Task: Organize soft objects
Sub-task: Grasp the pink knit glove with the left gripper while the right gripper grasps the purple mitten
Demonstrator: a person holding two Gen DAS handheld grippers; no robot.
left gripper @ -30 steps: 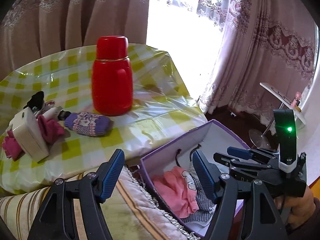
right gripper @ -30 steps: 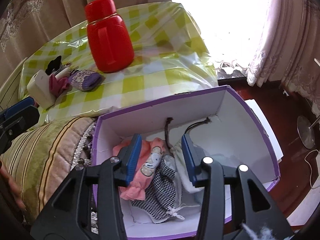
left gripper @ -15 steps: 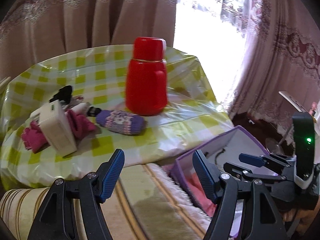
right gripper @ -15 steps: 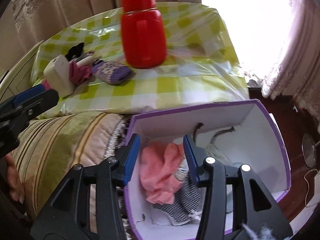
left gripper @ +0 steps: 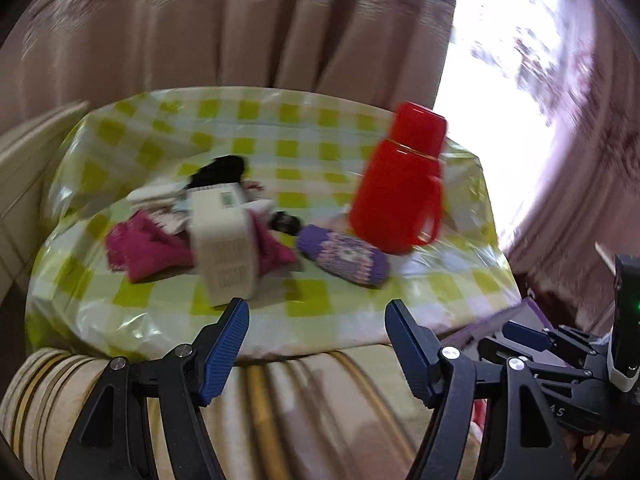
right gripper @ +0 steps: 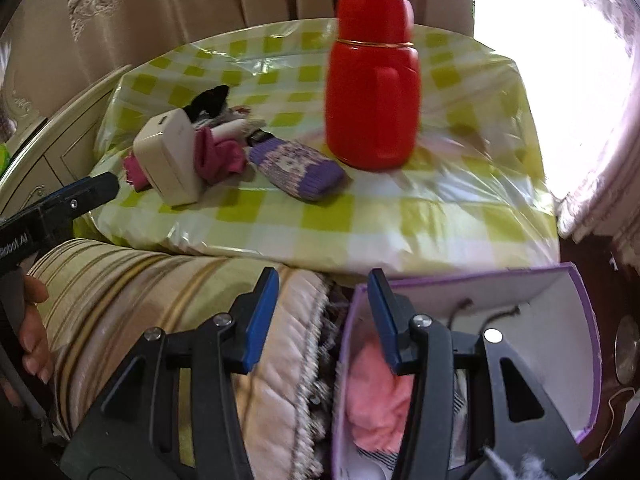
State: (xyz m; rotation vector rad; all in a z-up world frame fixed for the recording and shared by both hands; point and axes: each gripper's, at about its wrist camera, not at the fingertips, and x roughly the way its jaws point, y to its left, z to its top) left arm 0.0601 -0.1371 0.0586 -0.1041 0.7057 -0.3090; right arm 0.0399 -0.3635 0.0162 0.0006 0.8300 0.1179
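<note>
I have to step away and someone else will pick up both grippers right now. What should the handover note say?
Left gripper: open, empty, aimed at the table.
Right gripper: open, empty, over the near edge of the purple box.
In the box: a pink garment and some checked fabric beneath it, already put away.
On the checked tablecloth, not yet sorted: purple knitted sock, magenta cloth beside and under the white device, and a black item behind it.
The red flask stands upright and is not soft; leave it.
Left to do: move the soft items into the box.
</note>
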